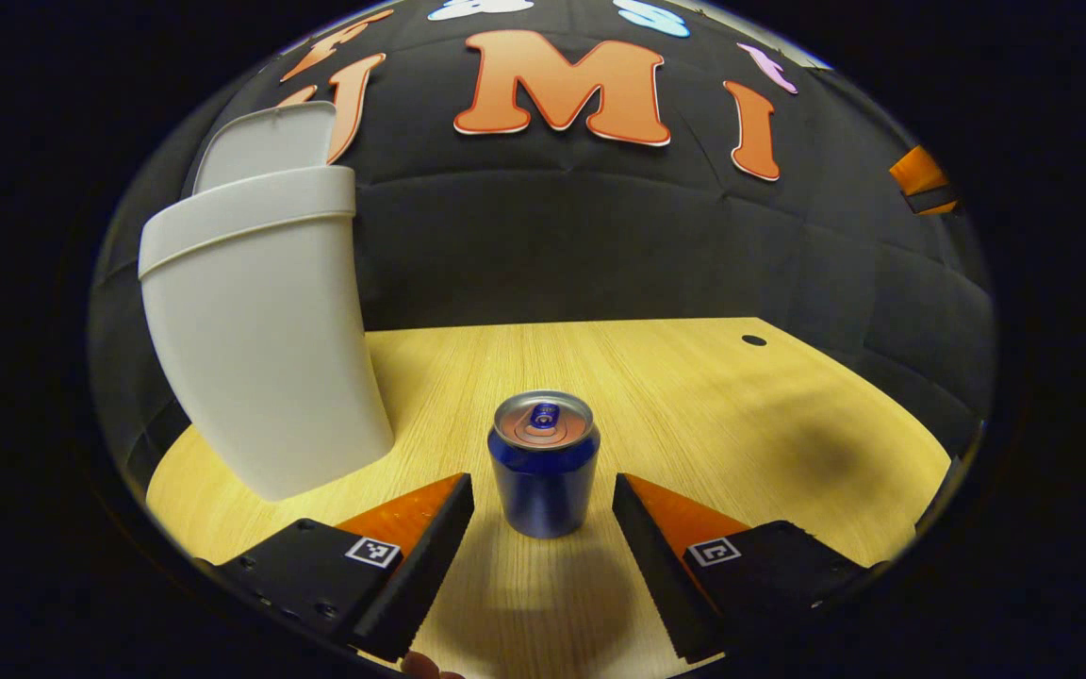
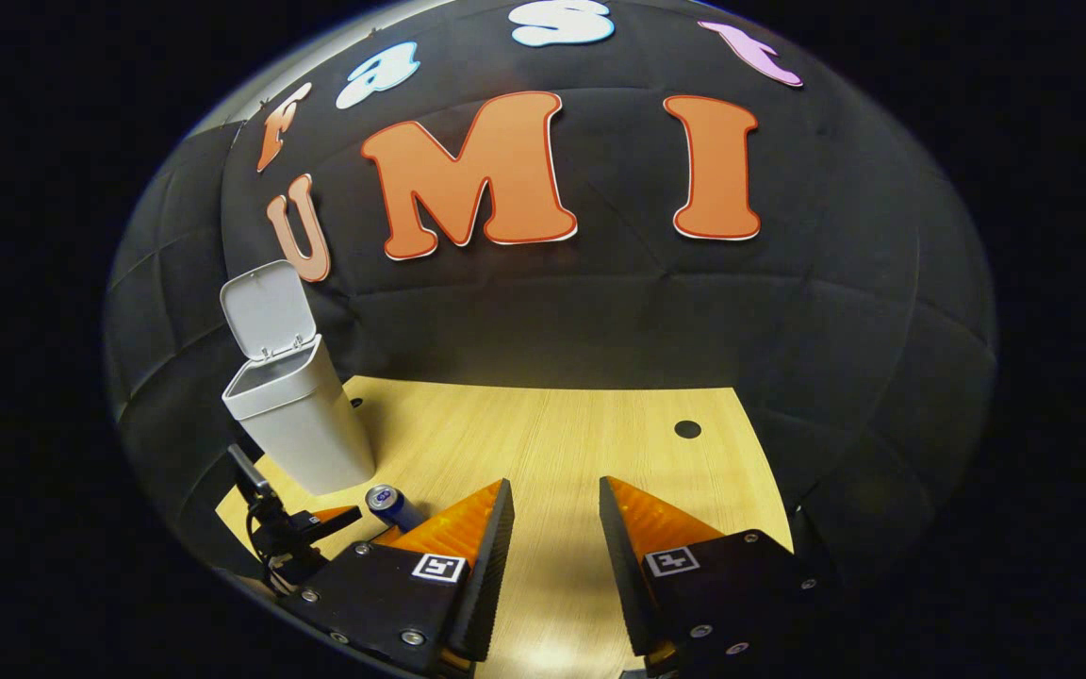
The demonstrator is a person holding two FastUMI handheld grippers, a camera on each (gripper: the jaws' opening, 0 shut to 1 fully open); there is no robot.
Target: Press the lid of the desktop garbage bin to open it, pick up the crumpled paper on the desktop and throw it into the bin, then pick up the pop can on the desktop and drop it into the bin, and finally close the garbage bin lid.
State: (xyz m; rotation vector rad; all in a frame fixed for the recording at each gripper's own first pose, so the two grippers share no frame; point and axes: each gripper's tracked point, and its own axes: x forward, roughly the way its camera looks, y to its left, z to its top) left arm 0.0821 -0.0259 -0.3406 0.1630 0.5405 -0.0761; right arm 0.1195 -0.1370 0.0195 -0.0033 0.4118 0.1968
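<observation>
Looking along the left gripper (image 1: 543, 528), I see its fingers spread wide with the can (image 1: 544, 464) standing upright between them, near the tips, not yet touched on either side. It sits on the wooden desk (image 1: 741, 415), just beside the bin (image 1: 260, 339), which rises to its left. I judge the can to be light and thin-walled, probably empty, so it should dent if I squeeze hard. Its smooth painted side will likely be slippery against the pads, and it would tip easily if one finger arrives before the other. I would take hold around the middle of the body, both fingers square to the side, below the rim and well above the base, and close gently until it stops sliding.

The right gripper (image 2: 554, 528) hangs over bare desk with its fingers apart and nothing between them. From its view the bin (image 2: 303, 424) stands at the far left of the desk with its lid (image 2: 267, 308) swung up and back, so the mouth is open. I can see a little of the inner wall, but I cannot tell what lies inside. The can (image 2: 392, 505) appears just in front of the bin, beside the other gripper (image 2: 317, 523).

The crumpled paper isn't on the desk where I can see it, so I judge the can to be the step in hand.
</observation>
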